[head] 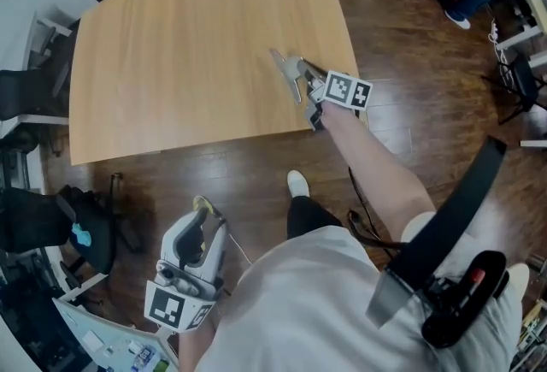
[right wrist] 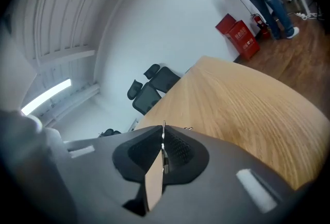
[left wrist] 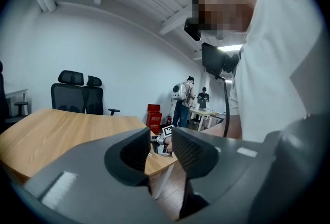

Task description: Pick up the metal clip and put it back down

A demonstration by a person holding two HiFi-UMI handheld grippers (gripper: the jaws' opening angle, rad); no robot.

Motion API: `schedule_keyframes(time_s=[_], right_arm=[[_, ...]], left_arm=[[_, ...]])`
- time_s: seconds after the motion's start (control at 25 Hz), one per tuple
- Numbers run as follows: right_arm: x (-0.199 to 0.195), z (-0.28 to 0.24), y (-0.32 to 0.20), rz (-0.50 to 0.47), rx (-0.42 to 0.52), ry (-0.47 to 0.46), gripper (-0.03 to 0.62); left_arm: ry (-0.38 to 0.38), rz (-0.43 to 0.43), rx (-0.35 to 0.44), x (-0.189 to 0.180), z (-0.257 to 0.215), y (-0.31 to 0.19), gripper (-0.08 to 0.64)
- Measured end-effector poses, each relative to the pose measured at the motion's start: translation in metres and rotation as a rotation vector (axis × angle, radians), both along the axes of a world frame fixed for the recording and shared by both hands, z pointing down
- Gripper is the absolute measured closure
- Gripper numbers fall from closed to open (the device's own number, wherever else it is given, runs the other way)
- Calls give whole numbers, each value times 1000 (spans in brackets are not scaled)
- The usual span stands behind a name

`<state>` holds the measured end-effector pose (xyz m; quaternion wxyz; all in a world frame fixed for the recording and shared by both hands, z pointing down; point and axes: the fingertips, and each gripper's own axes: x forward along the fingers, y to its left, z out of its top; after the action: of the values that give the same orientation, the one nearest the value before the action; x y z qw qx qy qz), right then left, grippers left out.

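One metal clip (right wrist: 154,182), pinched edge-on in my right gripper's (right wrist: 164,141) closed jaws over the bench (head: 188,45) by its near edge, my left gripper (left wrist: 161,143) hanging empty, jaws apart, off the bench: I judge the pick-up made, the setting-down not yet done.

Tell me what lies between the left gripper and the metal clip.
In the head view, only dark floor and bare wooden table lie between the left gripper and the metal clip, which the right gripper clamps.
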<state>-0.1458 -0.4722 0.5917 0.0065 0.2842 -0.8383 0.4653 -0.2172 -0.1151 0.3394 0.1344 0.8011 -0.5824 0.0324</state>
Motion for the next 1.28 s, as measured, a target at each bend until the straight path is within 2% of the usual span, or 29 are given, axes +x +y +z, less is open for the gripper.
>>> schedule_keyframes(time_s=[0.2,0.4,0.48,0.64,0.8,0.96,1.16,1.28], right_arm=[[7,31,0,40,-64,27,577],[13,42,4,67,-62,39,571],[12,39,3,65,-56,27,515],[19,32,2,79,-29,45,462],[43,20,8,126,46,110,436],[57,-10,35,123,150,145,423],[77,-45,112,106,267,181,428],[90,-86,169,83,349,198,435]], left_arm=[[3,3,-30,3,4,-12,440],[11,13,-36,4,5,-15,439],[15,20,-36,4,5,-15,440],[16,36,-21,5,5,-10,440],[4,56,5,2,5,8,440],[-6,68,52,-8,5,37,439],[-23,121,111,-3,9,102,440],[-1,161,153,8,7,141,440]])
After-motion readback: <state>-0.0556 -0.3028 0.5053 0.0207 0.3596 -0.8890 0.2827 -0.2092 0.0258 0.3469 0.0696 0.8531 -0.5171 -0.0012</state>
